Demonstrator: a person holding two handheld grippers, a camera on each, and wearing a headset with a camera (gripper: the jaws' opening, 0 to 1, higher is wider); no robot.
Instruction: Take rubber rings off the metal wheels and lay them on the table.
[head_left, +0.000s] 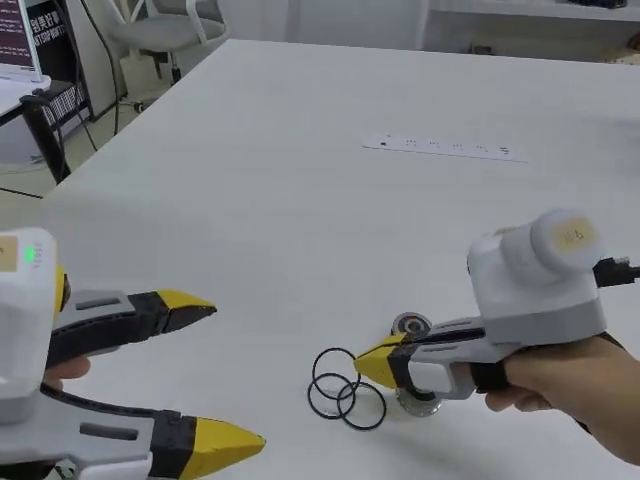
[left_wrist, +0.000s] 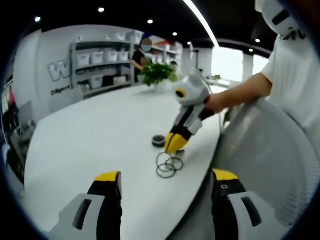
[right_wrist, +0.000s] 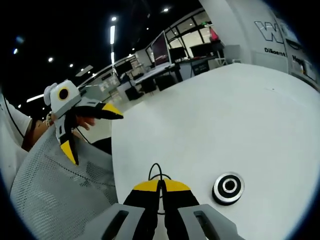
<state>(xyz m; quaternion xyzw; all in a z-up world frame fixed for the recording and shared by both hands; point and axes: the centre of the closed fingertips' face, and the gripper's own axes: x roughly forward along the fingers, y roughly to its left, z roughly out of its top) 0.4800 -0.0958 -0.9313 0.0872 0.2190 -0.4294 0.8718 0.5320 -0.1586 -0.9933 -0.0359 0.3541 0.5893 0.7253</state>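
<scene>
Just at rt hand-held gripper tip: rubber rings.

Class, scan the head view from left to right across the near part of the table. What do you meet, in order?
left gripper → rubber rings → right gripper → person's hand holding it
</scene>
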